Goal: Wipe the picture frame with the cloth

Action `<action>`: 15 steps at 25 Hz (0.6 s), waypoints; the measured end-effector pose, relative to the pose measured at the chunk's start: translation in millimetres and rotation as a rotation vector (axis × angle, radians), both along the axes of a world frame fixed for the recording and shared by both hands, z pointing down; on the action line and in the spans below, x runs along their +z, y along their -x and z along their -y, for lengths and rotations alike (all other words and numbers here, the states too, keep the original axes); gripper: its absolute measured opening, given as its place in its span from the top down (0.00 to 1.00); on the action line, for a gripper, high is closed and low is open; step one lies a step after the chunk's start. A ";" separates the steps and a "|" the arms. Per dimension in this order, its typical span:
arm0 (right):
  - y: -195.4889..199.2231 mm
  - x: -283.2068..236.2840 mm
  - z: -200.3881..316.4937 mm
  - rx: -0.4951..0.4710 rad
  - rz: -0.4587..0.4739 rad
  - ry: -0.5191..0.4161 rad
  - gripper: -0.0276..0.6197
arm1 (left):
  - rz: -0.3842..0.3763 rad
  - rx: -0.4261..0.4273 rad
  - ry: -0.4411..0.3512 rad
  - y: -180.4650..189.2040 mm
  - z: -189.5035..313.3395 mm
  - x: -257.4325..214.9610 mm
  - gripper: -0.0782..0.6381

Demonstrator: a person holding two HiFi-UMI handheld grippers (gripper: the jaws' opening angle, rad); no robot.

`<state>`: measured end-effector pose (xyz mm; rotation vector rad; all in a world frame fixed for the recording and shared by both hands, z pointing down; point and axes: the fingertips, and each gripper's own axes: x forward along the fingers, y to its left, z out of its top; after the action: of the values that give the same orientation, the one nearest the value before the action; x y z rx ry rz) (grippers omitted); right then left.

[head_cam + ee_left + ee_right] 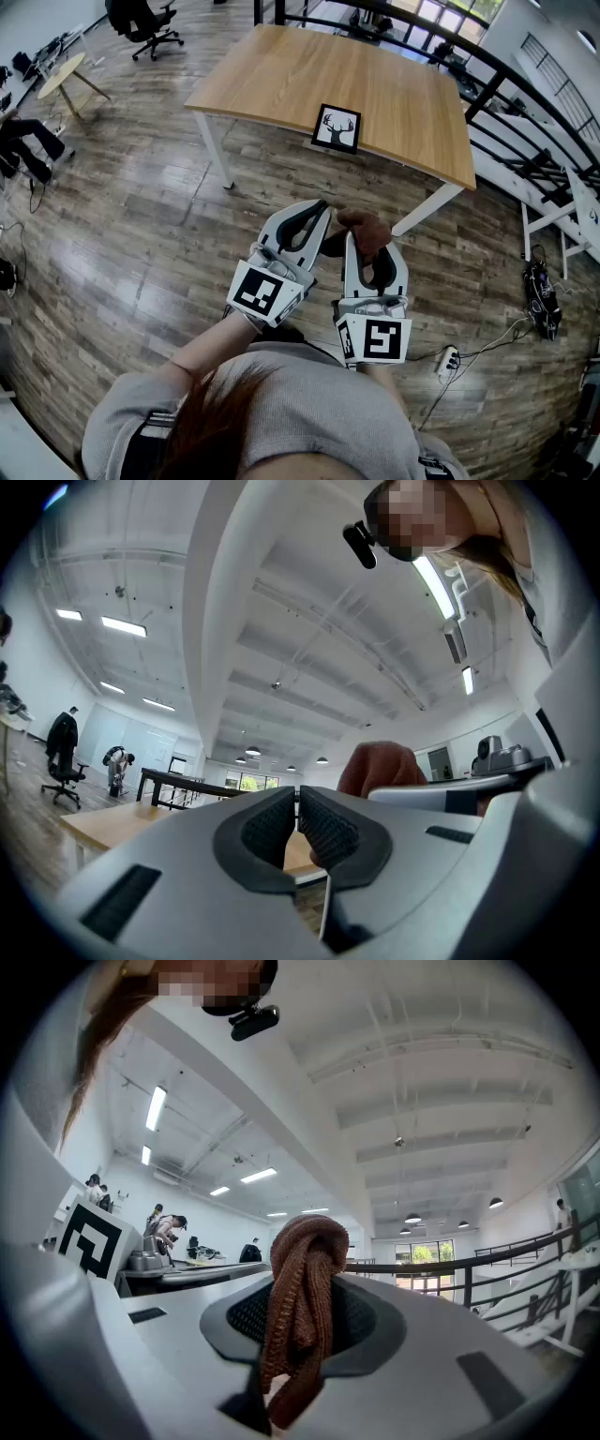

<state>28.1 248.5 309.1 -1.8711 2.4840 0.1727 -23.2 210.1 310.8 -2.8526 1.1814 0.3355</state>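
Grippers before the table (281, 75)
Right gripper (362, 242) is clamping the cloth (368, 228); left gripper (317, 212) is sitting shut, empty; picture frame (337, 128) is lying at table's edge.

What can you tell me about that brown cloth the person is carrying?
The cloth is reddish-brown with a ribbed, knitted look, and it is bunched into a thick fold. The right gripper is shut on it. Its two dark pads squeeze the middle, a rounded loop sticks out past the jaw tips, and the rest trails back between them. It is held in the air above the wooden floor and seems to touch nothing else.
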 end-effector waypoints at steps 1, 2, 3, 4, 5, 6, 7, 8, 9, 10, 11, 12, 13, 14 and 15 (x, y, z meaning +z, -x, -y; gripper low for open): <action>-4.3 1.4 1.6 -0.001 0.004 0.002 0.75 | 0.001 -0.003 0.003 -2.1 0.8 1.7 0.88; -8.5 3.1 3.3 -0.002 0.008 0.004 0.75 | 0.001 -0.007 0.007 -4.2 1.5 3.9 0.88; -12.6 5.3 5.3 -0.003 0.010 0.007 0.75 | 0.003 -0.012 0.013 -6.2 1.9 7.0 0.88; -16.3 8.2 7.6 -0.005 0.011 0.012 0.75 | 0.005 -0.018 0.023 -8.1 2.1 11.4 0.88; -19.3 11.6 9.8 -0.008 0.010 0.018 0.75 | 0.007 -0.022 0.039 -9.9 2.1 17.1 0.88; -21.4 15.1 11.5 -0.013 0.008 0.025 0.75 | 0.010 -0.023 0.057 -11.9 2.0 23.5 0.88; -22.5 18.2 12.7 -0.018 0.004 0.030 0.75 | 0.016 -0.023 0.076 -13.8 2.4 29.6 0.88; -22.8 20.3 14.0 -0.024 0.000 0.033 0.75 | 0.023 -0.024 0.091 -15.2 3.7 34.6 0.88; -22.6 20.9 15.8 -0.031 -0.002 0.033 0.75 | 0.029 -0.027 0.100 -15.7 6.1 37.7 0.88; -22.5 20.5 18.5 -0.037 -0.001 0.029 0.75 | 0.032 -0.032 0.103 -15.5 9.7 38.9 0.88; -22.8 19.5 22.3 -0.040 0.002 0.023 0.75 | 0.033 -0.037 0.102 -15.0 14.1 38.9 0.88; -23.8 18.7 26.9 -0.039 0.005 0.017 0.75 | 0.032 -0.041 0.100 -14.8 18.7 38.7 0.88; -25.3 18.3 32.0 -0.037 0.008 0.012 0.75 | 0.029 -0.042 0.099 -15.0 23.3 38.9 0.88; -27.0 18.6 37.7 -0.034 0.011 0.011 0.75 | 0.025 -0.040 0.101 -15.6 28.2 39.6 0.88; -28.1 19.5 44.0 -0.032 0.012 0.012 0.75 | 0.022 -0.037 0.104 -16.1 33.9 40.8 0.88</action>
<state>56.3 204.5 328.6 -1.8299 2.5108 0.1464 -7.1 176.2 351.6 -2.9088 1.2830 0.2480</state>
